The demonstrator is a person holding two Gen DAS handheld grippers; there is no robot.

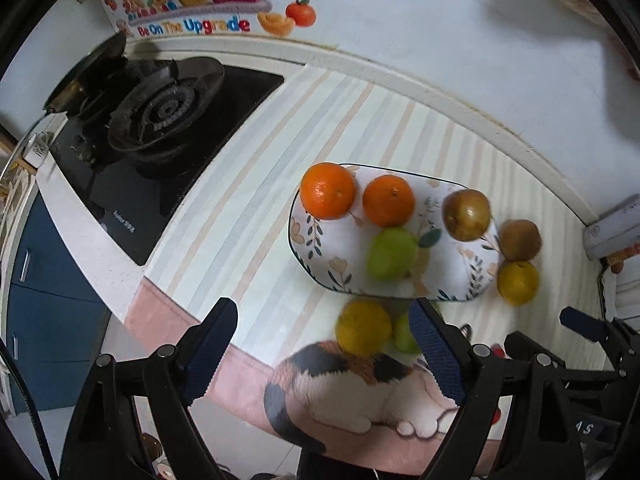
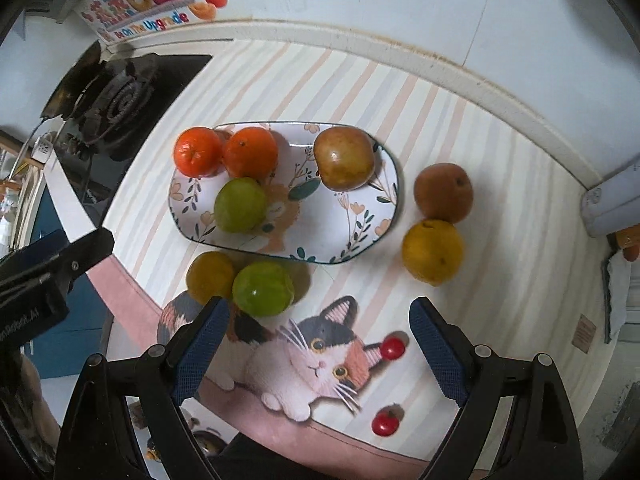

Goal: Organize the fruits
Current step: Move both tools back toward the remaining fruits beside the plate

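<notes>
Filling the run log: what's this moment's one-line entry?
plate: four fruits | mat: four fruits | left hand-held gripper: open | right hand-held gripper: open

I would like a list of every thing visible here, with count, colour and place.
Oval floral ceramic plate: one, white, mat centre.
Round oranges: two, orange, plate's left end.
Round green fruit: two; one on plate, one on mat in front of it.
Brownish round fruit: two; one on plate, one right of it.
Yellow round fruit: two; right of plate and in front of it.
Gas stove: one, black, left.
Left gripper: open.
Right gripper: open.
</notes>
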